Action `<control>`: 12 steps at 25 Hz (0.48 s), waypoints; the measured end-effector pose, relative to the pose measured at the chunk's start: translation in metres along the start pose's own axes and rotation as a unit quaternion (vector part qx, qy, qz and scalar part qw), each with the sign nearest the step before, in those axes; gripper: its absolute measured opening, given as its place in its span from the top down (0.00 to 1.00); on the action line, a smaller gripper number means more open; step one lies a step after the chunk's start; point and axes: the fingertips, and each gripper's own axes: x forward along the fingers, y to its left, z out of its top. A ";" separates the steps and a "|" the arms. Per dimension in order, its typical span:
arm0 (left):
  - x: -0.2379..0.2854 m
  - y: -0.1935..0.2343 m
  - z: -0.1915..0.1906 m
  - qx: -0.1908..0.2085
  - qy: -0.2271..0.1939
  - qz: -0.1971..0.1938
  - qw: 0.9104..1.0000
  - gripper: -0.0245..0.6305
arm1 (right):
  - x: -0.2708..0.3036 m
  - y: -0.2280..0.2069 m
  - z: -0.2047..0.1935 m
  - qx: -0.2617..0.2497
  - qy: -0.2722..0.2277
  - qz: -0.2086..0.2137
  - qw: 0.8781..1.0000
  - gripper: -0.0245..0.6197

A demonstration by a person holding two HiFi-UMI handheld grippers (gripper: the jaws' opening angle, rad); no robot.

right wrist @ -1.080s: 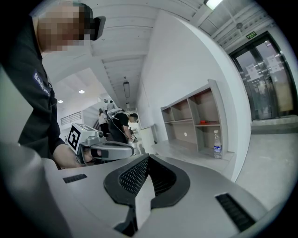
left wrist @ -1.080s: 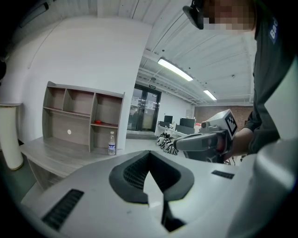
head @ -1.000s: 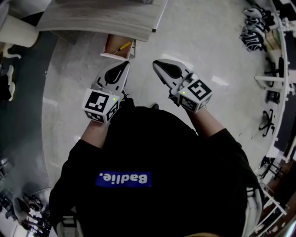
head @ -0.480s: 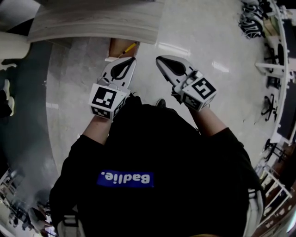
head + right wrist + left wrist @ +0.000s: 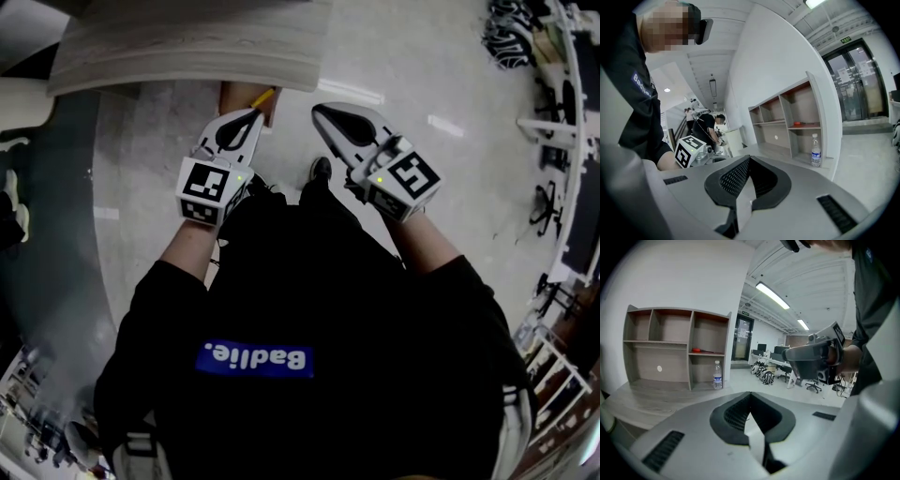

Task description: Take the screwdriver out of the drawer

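Where a yellow screwdriver lies in a wooden drawer, left tongs, right tongs, both pressed together

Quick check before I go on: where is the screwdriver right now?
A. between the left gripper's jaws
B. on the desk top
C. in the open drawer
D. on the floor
C: in the head view the screwdriver lies in the drawer, just beyond the left gripper, whose jaws are together on nothing.
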 end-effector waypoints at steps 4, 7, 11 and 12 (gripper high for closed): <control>0.009 0.006 -0.016 -0.006 0.024 0.029 0.999 0.96 | 0.000 -0.007 -0.008 0.002 0.010 0.026 1.000 0.91; 0.019 0.015 -0.024 -0.007 0.040 0.054 0.998 0.96 | 0.001 -0.018 -0.013 0.004 0.020 0.048 0.999 0.91; 0.027 0.022 -0.041 -0.004 0.062 0.078 0.995 0.96 | 0.003 -0.027 -0.014 -0.001 0.029 0.072 0.997 0.91; 0.028 0.026 -0.048 -0.003 0.068 0.083 0.994 0.96 | 0.004 -0.028 -0.013 -0.002 0.030 0.076 0.997 0.91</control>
